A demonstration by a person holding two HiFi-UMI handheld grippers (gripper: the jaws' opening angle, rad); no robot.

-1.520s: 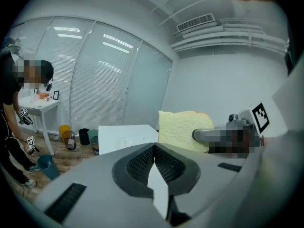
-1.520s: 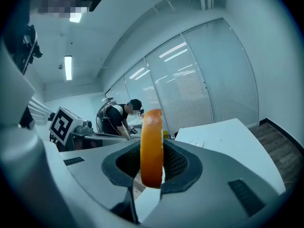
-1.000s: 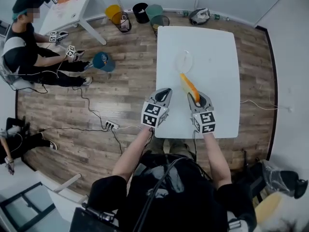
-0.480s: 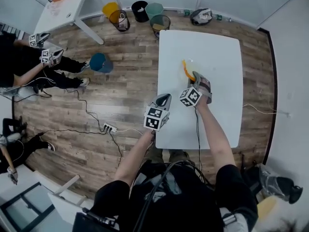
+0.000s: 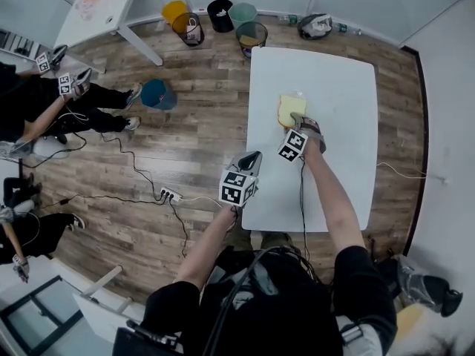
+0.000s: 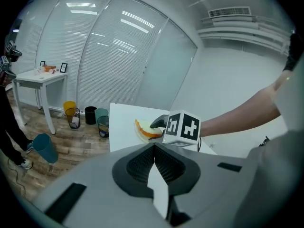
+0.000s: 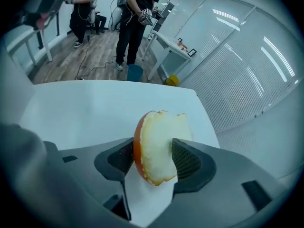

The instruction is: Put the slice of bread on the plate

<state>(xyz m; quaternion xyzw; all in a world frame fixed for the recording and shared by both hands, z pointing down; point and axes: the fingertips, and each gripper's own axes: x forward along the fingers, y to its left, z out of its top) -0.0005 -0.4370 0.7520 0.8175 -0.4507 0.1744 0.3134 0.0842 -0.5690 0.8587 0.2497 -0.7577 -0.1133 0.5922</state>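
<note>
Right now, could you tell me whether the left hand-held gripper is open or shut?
Shut. The left hand-held gripper shows its ribbed pads meeting along one line, with nothing between them.

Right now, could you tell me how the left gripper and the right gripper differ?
The left gripper has its jaws together and empty; the right gripper has just been opening its jaws, which stand apart with the bread slice between them. The right gripper reaches out over the white table; the left gripper hangs at its edge. Both carry a marker cube.
</note>
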